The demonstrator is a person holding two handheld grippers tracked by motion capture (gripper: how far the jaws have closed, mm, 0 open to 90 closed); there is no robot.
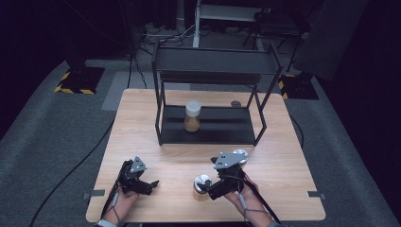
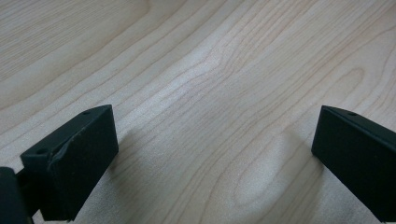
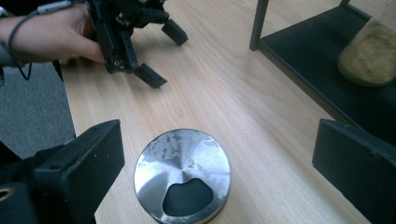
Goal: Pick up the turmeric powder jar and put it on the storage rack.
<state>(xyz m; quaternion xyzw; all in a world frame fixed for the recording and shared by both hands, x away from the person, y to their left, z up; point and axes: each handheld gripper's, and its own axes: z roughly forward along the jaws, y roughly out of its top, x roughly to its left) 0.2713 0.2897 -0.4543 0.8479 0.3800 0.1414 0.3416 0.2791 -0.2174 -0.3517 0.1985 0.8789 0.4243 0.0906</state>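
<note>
A small jar with a shiny metal shaker lid stands on the wooden tabletop, in the lower middle of the high view, just left of the right claw. In the right gripper view the lid sits at the bottom centre, between the two black jaws, which stand wide apart and do not touch it; a dark opening shows in the lid's near side. The jar's lower part looks tan in the high view.

The left claw rests at the lower left of the high view, well apart from the jar, its jaws likewise spread wide over bare wood. The person's left hand holds it, seen at the upper left of the right gripper view.

A second metal-lidded jar stands just above and to the right of the right claw. Farther up the frame a black two-tier metal rack stands on the tabletop. On its lower shelf is a tapered glass jar with a pale lid and brown powder in its lower half. A small dark round object lies at the shelf's back right.
</note>
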